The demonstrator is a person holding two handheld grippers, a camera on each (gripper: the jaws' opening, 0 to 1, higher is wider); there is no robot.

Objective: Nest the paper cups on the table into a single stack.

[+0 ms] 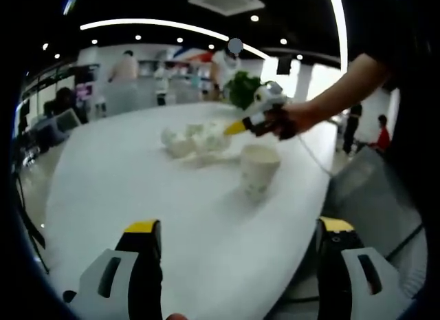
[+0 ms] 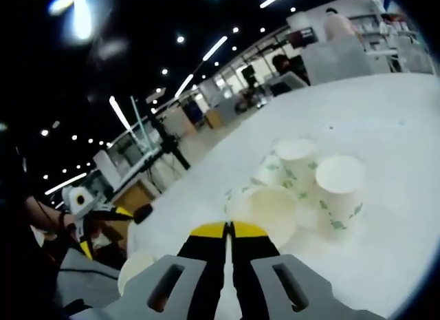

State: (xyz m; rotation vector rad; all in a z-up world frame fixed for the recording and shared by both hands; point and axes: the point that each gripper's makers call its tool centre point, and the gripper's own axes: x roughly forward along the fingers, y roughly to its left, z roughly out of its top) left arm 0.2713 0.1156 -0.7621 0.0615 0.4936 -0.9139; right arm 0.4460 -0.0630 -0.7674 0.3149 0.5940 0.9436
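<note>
A white paper cup with green print [image 1: 260,168] stands upright alone on the white table [image 1: 137,189]. Behind it lies a cluster of several more cups [image 1: 196,142], some upright, some tipped. My left gripper [image 1: 239,226] is open wide, low over the table, well short of the lone cup. My right gripper [image 1: 235,127], held by a hand, hovers over the cluster with its yellow tips together. In the right gripper view, the right gripper [image 2: 228,229] is shut with nothing in it, just short of the nearest cup [image 2: 265,210] of the cluster [image 2: 316,179]. The lone cup [image 2: 134,268] sits at lower left.
The table edge [image 1: 323,196] curves close on the right of the lone cup, with floor beyond it. A green plant [image 1: 240,87] stands at the table's far end. The left gripper [image 2: 89,210] shows in a hand at the left. People stand far behind.
</note>
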